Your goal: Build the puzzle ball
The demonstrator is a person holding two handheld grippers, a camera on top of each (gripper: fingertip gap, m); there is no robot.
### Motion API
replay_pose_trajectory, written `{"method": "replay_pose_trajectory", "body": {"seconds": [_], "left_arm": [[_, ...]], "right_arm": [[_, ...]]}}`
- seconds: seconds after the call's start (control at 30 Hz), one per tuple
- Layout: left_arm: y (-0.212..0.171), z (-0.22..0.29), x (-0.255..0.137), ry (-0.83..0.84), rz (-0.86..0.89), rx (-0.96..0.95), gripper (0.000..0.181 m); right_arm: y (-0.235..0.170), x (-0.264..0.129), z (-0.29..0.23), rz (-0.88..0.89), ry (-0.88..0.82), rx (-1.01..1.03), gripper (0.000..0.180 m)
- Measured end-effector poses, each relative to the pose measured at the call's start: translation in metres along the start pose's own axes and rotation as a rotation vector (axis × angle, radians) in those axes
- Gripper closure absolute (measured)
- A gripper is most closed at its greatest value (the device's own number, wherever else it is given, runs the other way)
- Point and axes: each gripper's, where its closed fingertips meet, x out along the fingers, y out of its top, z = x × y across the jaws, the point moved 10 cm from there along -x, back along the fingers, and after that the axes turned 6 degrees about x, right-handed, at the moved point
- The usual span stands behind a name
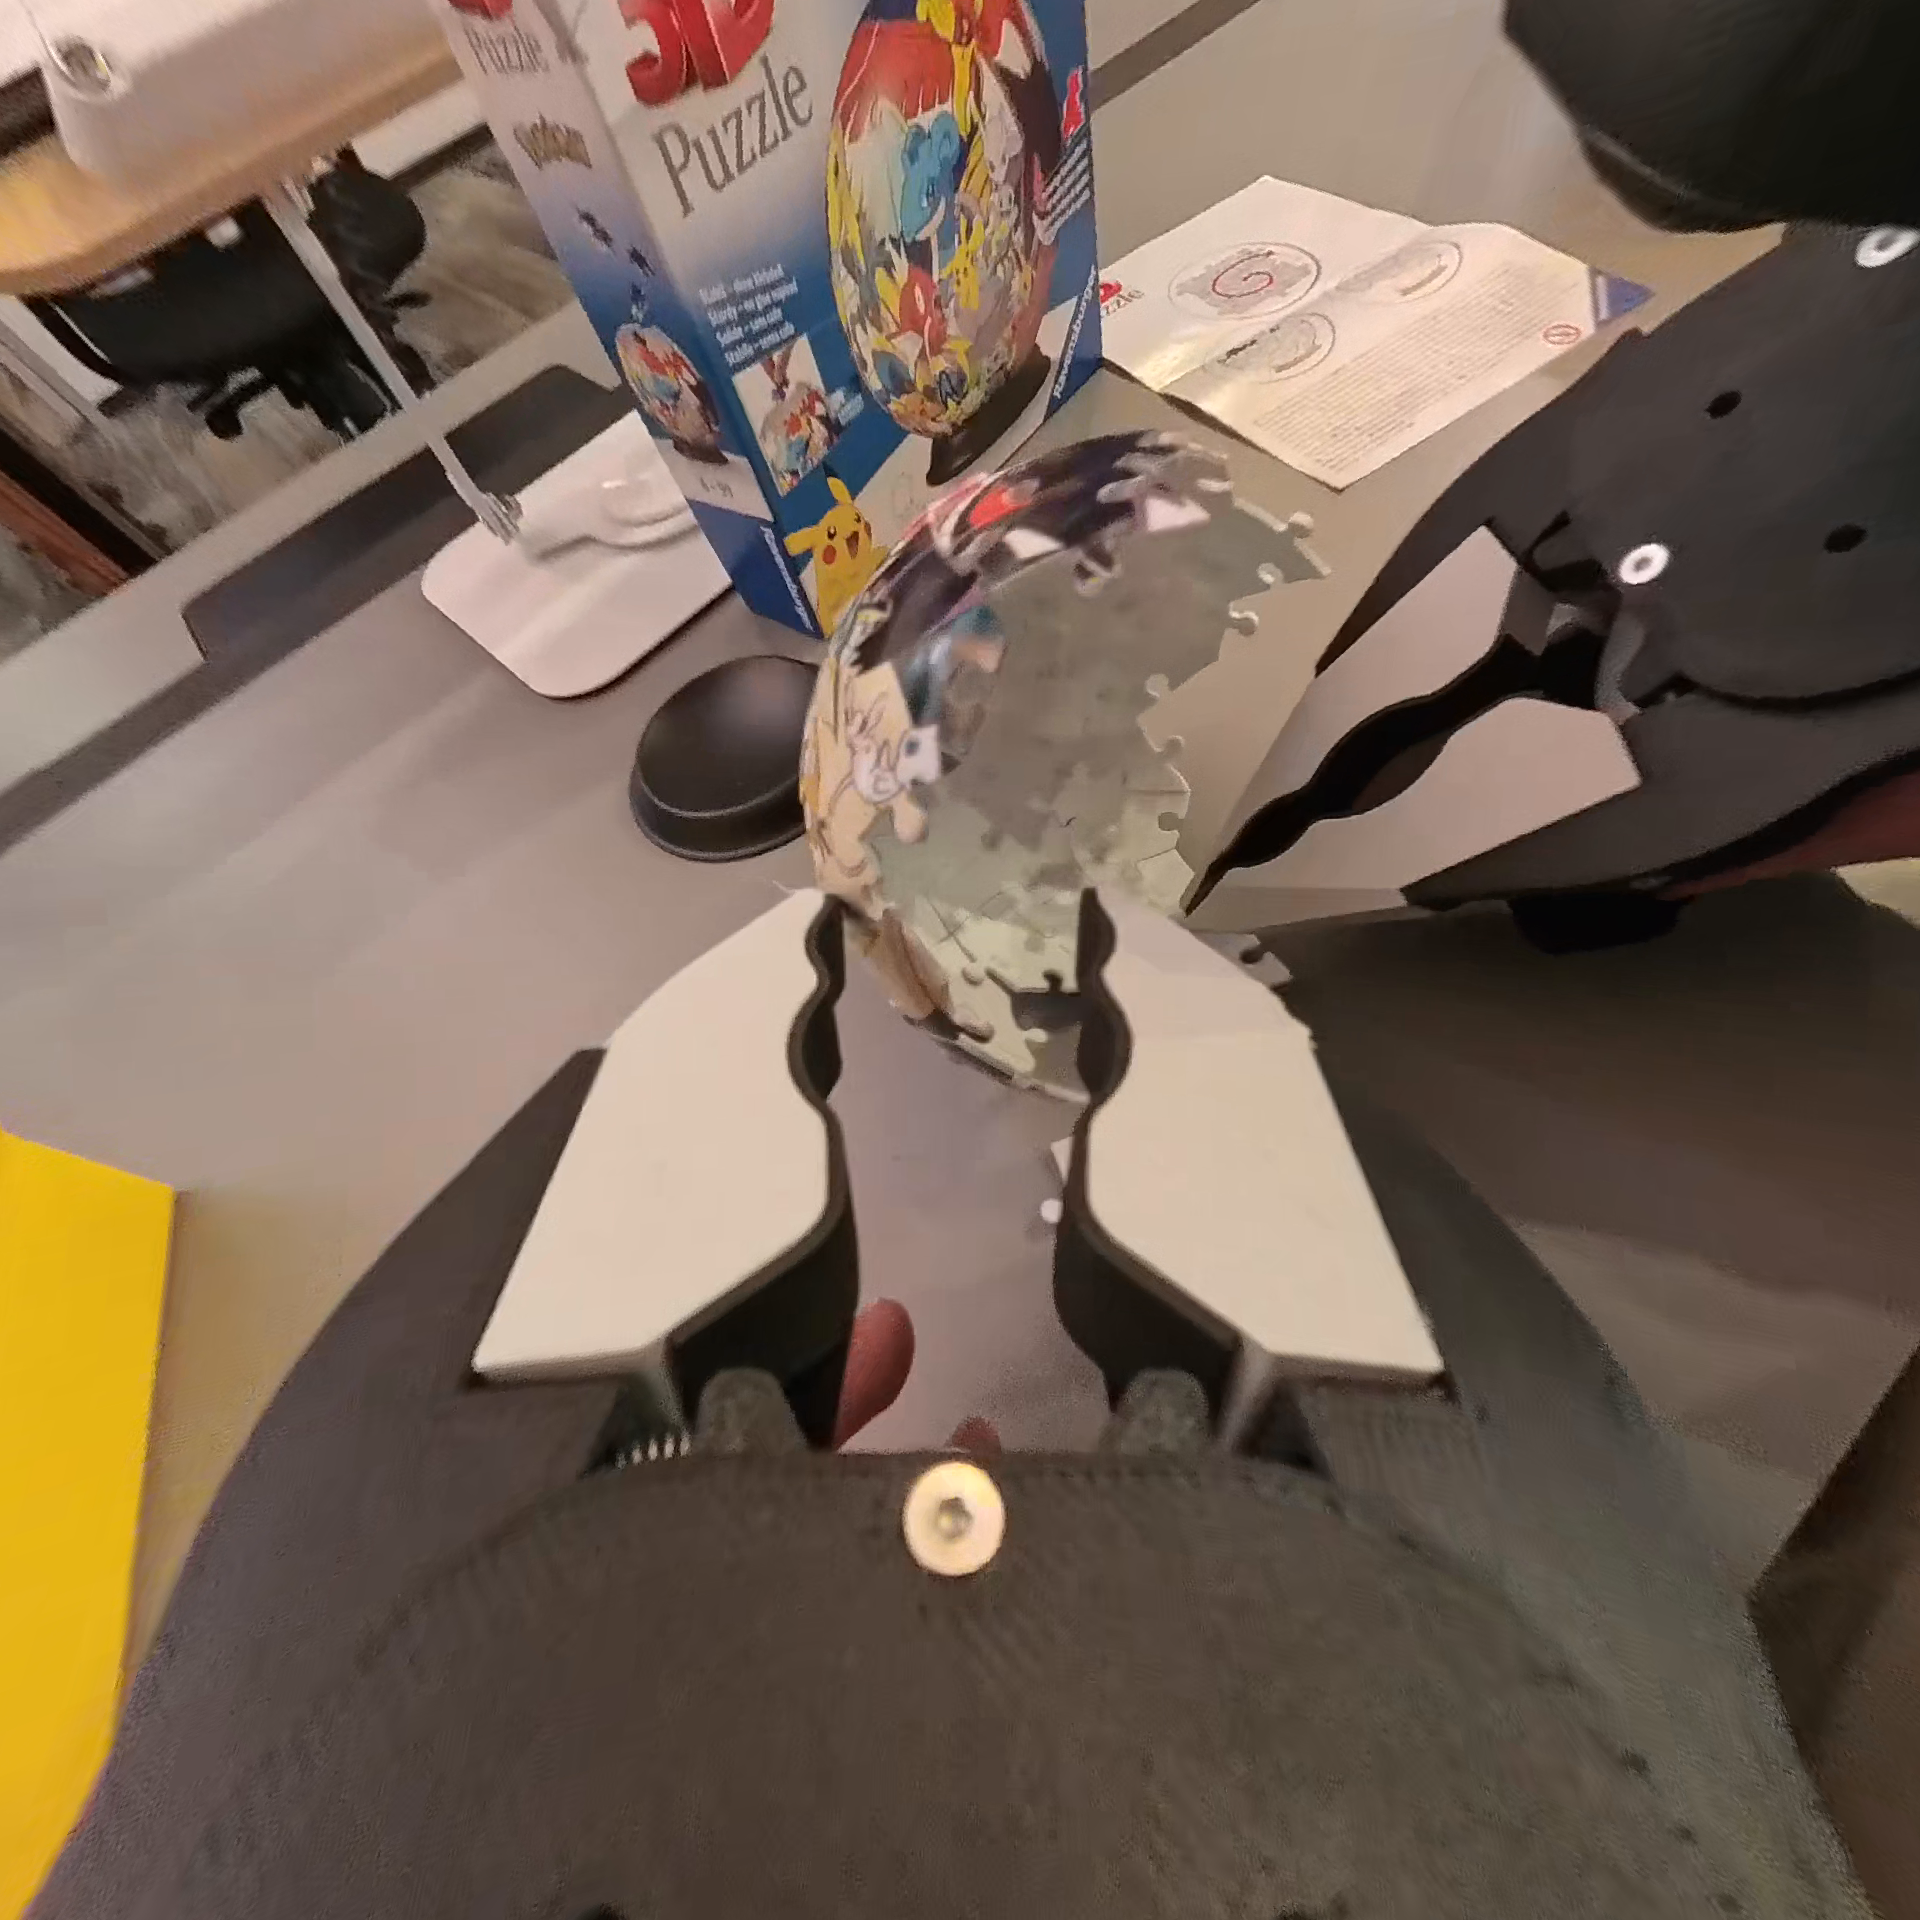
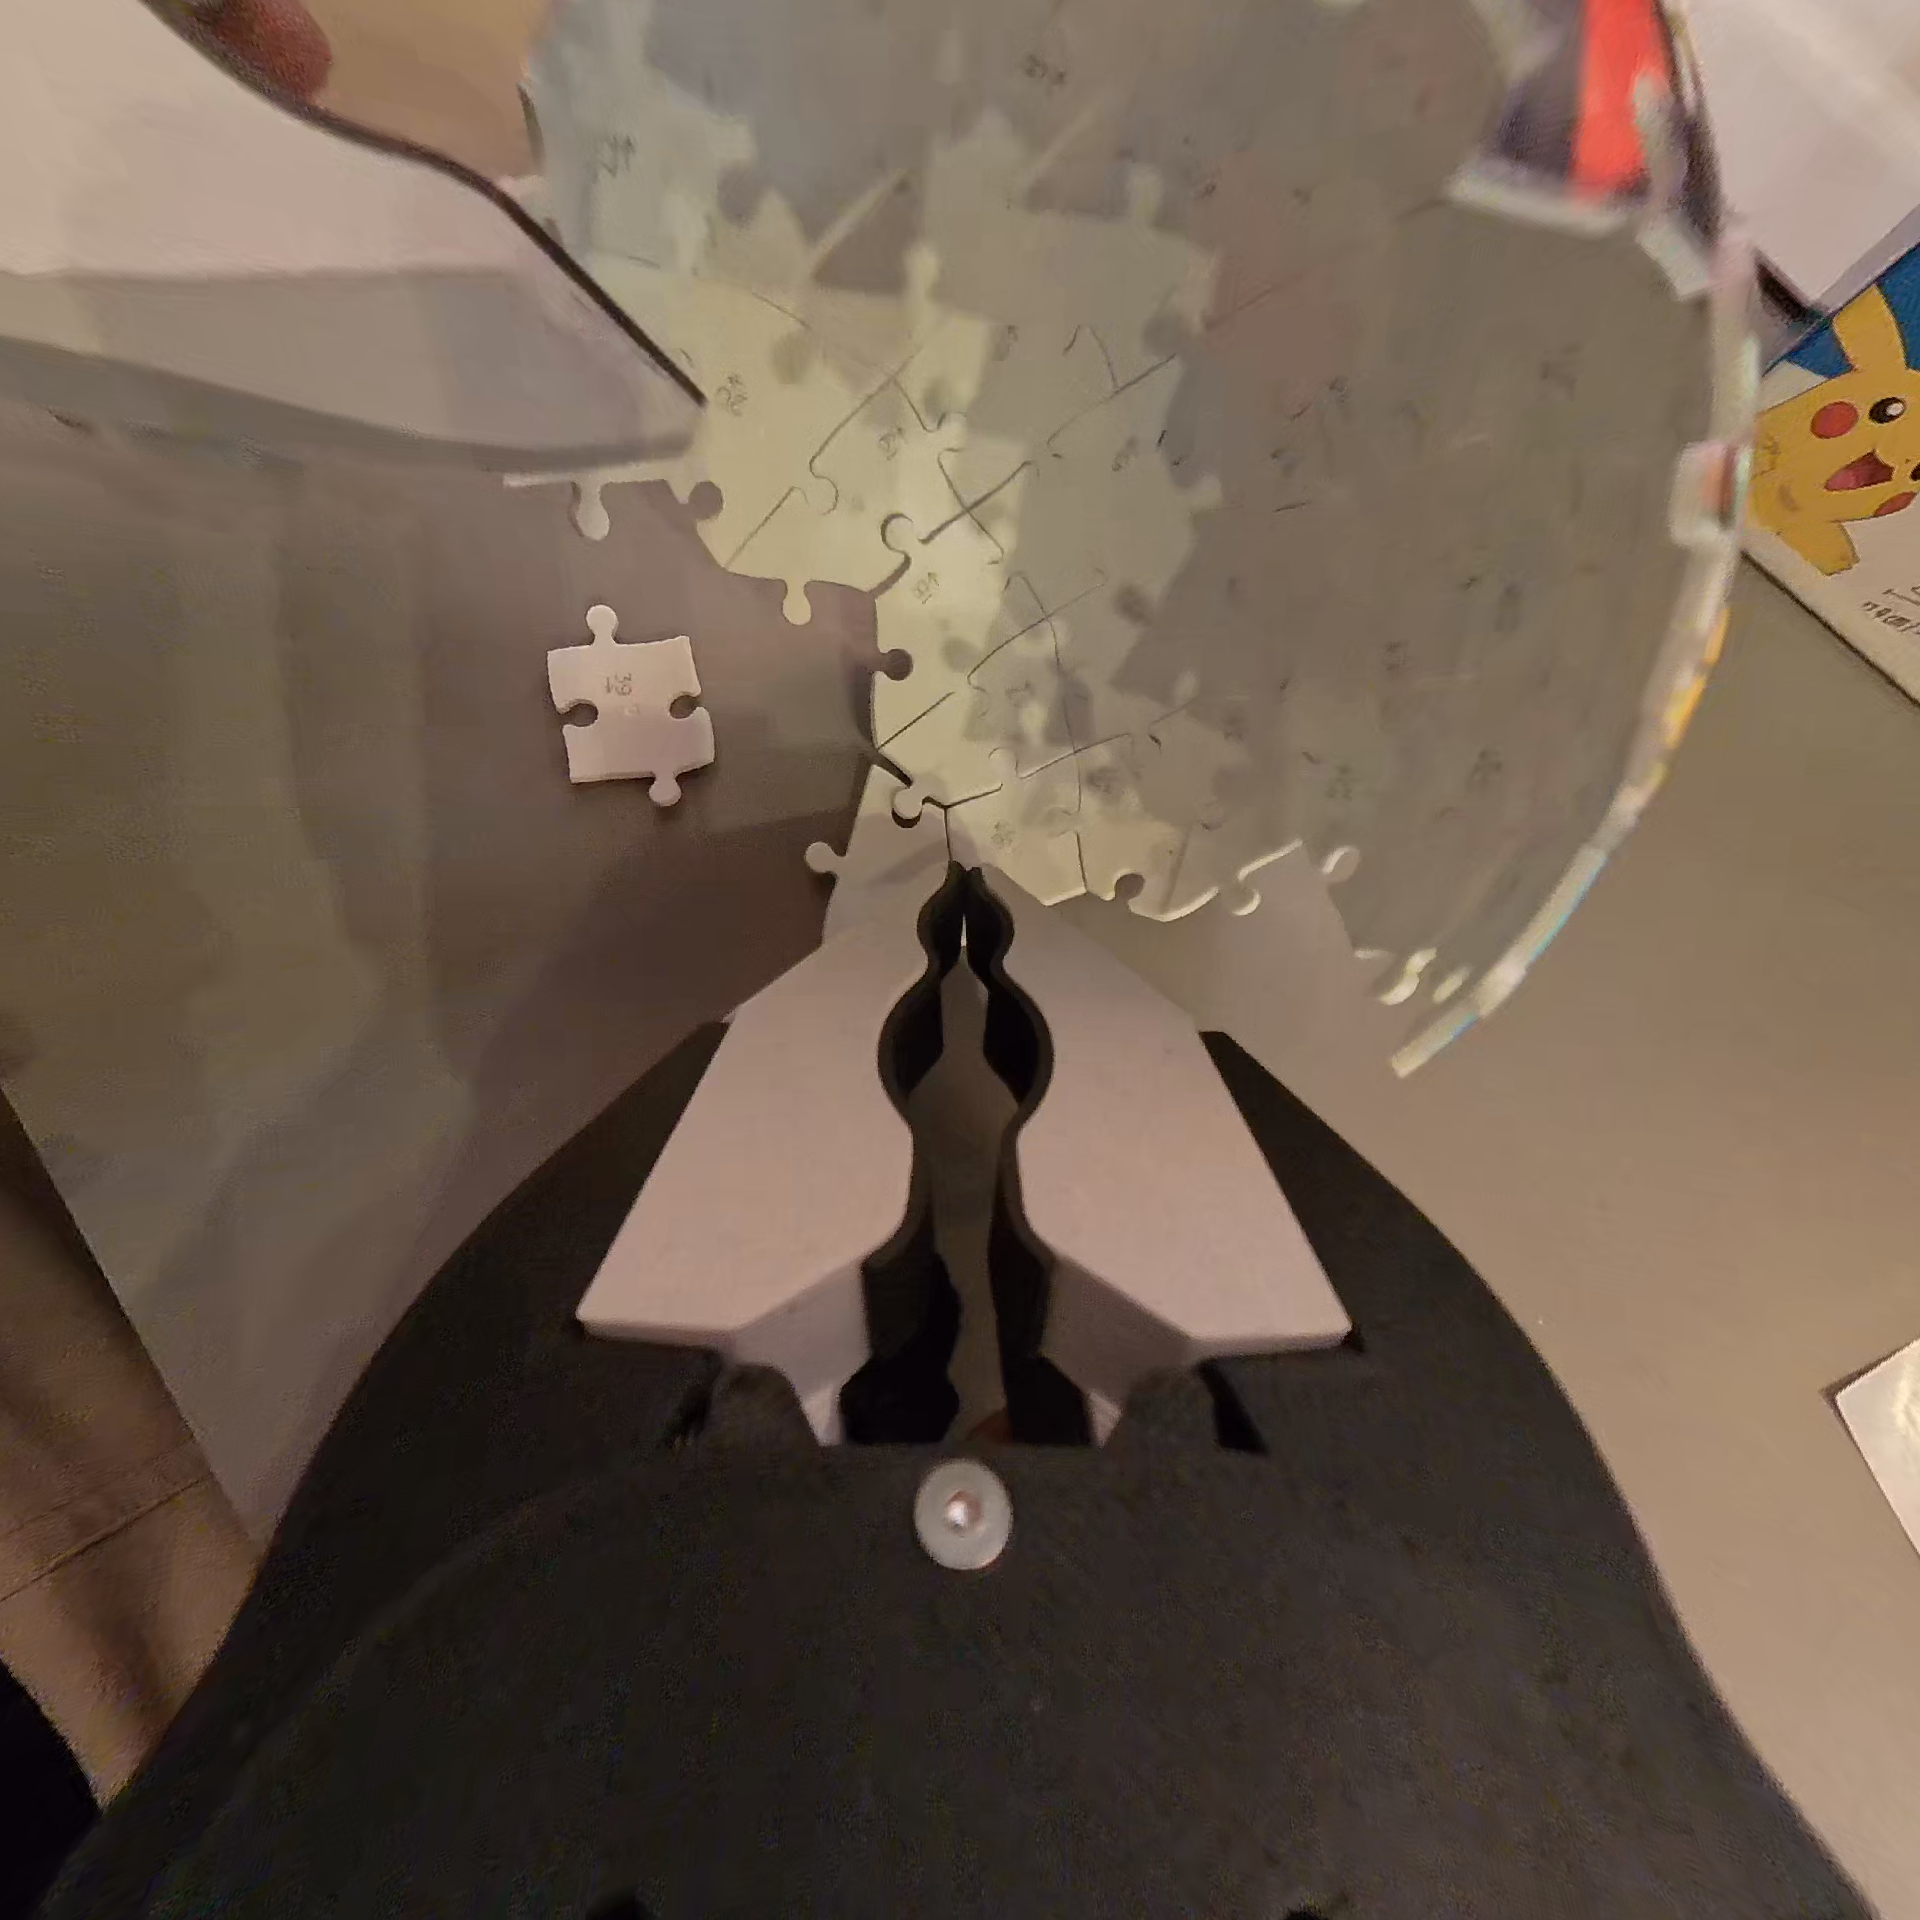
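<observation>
Puzzle ball (image 1: pixel 997 748) half-built, box (image 1: pixel 831 312) behind, loose piece (image 2: pixel 632 704) apparently beside

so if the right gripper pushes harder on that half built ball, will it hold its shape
Probably not well. The ball is an open shell of thin pieces with a jagged rim, so it may flex or pop apart. Only the left gripper grips it, so it could twist.

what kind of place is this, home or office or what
Probably an office or lab workspace: a grey table with another desk and black office chairs behind it, and a monitor stand base on the table.
</observation>
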Motion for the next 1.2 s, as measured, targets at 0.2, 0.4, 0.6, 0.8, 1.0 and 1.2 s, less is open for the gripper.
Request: {"method": "replay_pose_trajectory", "body": {"seconds": [0.2, 0.4, 0.6, 0.8, 1.0, 1.2], "left_arm": [[0.005, 0.005, 0.005, 0.048, 0.003, -0.041, 0.156], [0.005, 0.014, 0.003, 0.082, 0.010, -0.075, 0.157], [0.003, 0.019, -0.001, 0.103, 0.022, -0.113, 0.157], [0.000, 0.019, -0.001, 0.111, 0.033, -0.139, 0.157], [0.002, 0.027, -0.003, 0.123, 0.058, -0.148, 0.156], [0.002, 0.032, -0.005, 0.118, 0.066, -0.170, 0.157]], "right_arm": [[-0.001, 0.000, 0.000, 0.009, 0.001, 0.002, 0.180], [-0.001, 0.000, -0.001, 0.013, -0.004, -0.001, 0.180], [-0.002, 0.000, -0.001, 0.020, -0.014, -0.021, 0.180], [-0.002, 0.000, -0.002, 0.024, -0.022, -0.042, 0.180], [-0.002, 0.000, -0.003, 0.021, -0.039, -0.052, 0.180], [-0.002, 0.000, -0.004, 0.025, -0.045, -0.057, 0.180]]}}
